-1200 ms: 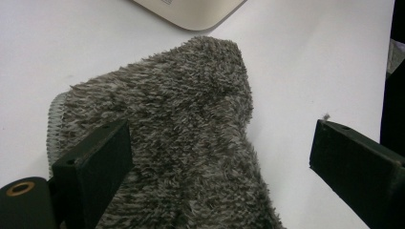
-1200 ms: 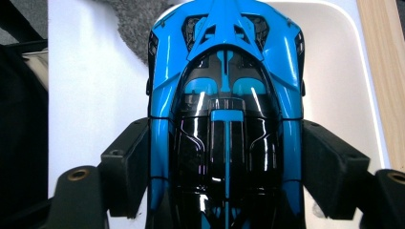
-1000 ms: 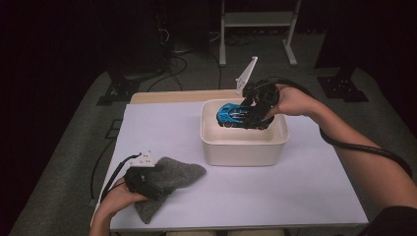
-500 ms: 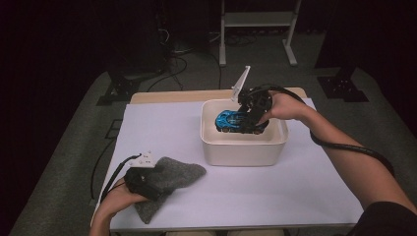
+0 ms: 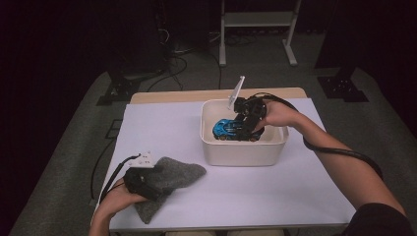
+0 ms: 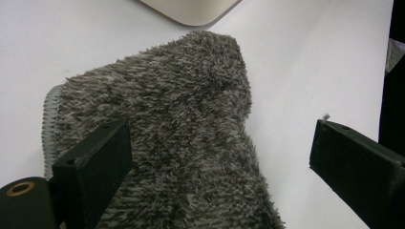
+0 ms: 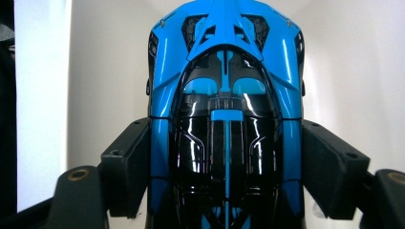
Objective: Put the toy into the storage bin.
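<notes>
Right gripper [image 7: 224, 171] pinched a glossy blue-and-black toy car [image 7: 224, 95] between its jaws, inside the smooth white rounded tub [image 5: 243, 152]; left gripper [image 6: 219, 162] stood spread over a shaggy grey cloth [image 6: 181, 133]

Toy car [image 7: 225, 114] tail cut off at bottom edge, grey cloth [image 6: 157, 143] partly under left gripper [image 5: 139, 181]

White tub [image 5: 243, 156] stands mid-table; its walls bar sideways entry, leaving access from above. Inside, the blue toy car [image 5: 230, 130] and the right gripper [image 5: 247, 126] clamped on its flanks occupy most of the floor, apparently. Grey fluffy cloth [image 5: 169, 177] covers the near-left table [image 5: 295, 196]; right half lies open.
</notes>
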### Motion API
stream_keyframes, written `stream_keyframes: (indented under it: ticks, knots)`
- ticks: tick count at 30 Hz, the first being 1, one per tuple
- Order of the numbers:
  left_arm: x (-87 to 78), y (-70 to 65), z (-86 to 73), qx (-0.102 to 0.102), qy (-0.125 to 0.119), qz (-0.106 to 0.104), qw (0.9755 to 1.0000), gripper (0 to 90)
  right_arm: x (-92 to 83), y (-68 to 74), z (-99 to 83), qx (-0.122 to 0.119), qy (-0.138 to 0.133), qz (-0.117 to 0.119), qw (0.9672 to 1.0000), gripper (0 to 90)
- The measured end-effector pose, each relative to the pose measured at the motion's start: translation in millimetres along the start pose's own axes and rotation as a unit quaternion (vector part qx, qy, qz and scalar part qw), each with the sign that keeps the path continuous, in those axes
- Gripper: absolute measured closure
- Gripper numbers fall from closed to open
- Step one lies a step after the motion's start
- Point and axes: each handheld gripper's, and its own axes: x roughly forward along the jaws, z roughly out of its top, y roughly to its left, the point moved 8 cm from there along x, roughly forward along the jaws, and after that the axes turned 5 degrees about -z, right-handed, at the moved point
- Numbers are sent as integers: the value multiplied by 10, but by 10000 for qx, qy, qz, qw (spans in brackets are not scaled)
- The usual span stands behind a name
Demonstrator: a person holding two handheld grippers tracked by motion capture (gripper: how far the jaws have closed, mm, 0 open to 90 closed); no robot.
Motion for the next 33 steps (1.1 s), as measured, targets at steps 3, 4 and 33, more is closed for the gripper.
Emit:
stream_keyframes:
  ticks: [3, 4, 33]
  knots:
    - [0, -5, 7, -4, -26, -8, 10000, 66, 41, 18, -8, 4, 19, 57, 10000, 252]
    - [1, -6, 9, -12, -35, -3, 10000, 66, 54, 21, -8, 4, 7, 69, 10000, 252]
    - [-8, 14, -19, -41, -11, 0, 10000, 66, 348, 47, -8, -4, 137, 343, 9993, 252]
